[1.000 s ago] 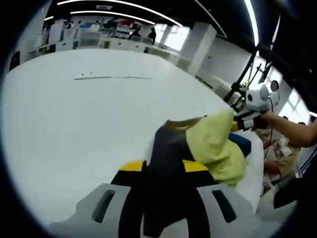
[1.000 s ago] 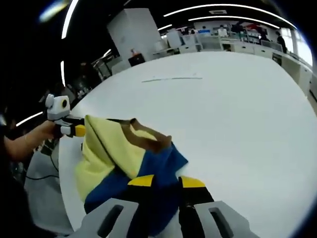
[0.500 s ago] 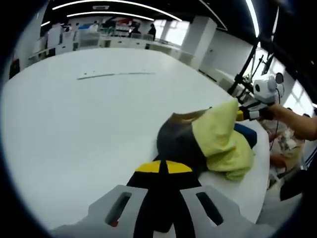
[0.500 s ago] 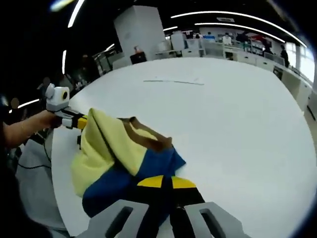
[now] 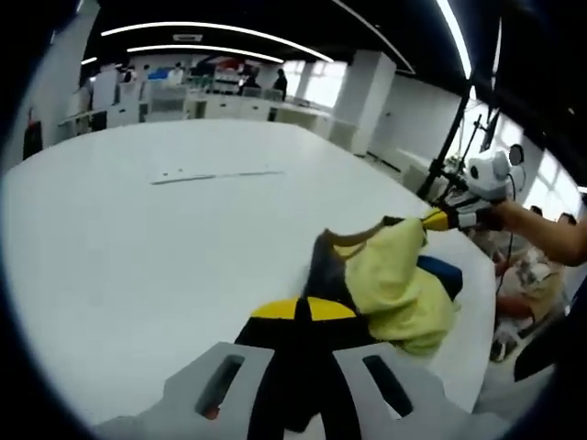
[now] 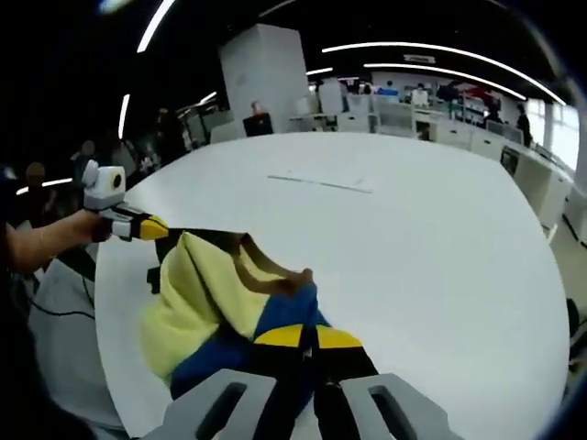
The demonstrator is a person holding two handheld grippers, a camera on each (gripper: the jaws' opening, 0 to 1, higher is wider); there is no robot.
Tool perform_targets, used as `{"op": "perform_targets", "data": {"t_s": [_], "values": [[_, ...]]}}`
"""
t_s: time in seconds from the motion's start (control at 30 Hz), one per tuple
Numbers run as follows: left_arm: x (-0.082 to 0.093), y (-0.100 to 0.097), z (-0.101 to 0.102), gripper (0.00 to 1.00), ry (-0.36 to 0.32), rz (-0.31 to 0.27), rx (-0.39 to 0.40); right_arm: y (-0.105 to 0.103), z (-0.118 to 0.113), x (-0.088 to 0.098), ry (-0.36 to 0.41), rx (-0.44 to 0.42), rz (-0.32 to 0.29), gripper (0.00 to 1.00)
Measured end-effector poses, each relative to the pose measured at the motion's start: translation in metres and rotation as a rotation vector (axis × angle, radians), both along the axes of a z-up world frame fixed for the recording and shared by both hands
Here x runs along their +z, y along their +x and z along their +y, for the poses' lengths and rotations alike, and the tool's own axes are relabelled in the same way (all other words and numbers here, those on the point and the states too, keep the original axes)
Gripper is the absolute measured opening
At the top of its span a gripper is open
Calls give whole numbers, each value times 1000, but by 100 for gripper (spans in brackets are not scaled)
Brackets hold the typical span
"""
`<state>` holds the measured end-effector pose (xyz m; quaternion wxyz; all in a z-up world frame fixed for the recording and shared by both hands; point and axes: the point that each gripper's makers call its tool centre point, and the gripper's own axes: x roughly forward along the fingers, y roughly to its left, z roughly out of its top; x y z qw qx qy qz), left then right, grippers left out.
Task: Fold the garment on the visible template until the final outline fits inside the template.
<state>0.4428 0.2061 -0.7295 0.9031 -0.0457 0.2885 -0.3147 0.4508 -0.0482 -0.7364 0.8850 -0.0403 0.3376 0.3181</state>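
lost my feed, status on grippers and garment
Left gripper and right gripper both shut on garment. Garment bunched, lifted between them over white table. Nothing in the way.

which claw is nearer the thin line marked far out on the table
Neither clearly: the left claw and right claw both grip the garment at the near table edge, far from the line.

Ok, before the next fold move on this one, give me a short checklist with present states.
1. Left claw shut on the garment: ok.
2. Right claw shut on the garment: ok.
3. Garment held by two separate edges: ok.
4. Garment spread flat on the white table: not ok, bunched.
5. Template outline located: cannot tell; a thin line lies farther off on the table.
6. Garment inside template: not ok.
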Motion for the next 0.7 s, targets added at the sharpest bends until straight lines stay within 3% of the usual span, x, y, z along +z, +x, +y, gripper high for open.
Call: {"op": "perform_targets", "data": {"t_s": [0.37, 0.7], "values": [[50, 17, 2, 0, -92, -117, 41, 19, 4, 39, 30, -34, -98, 0], [73, 43, 14, 0, -104, -176, 105, 45, 5, 67, 25, -72, -179, 0]]}}
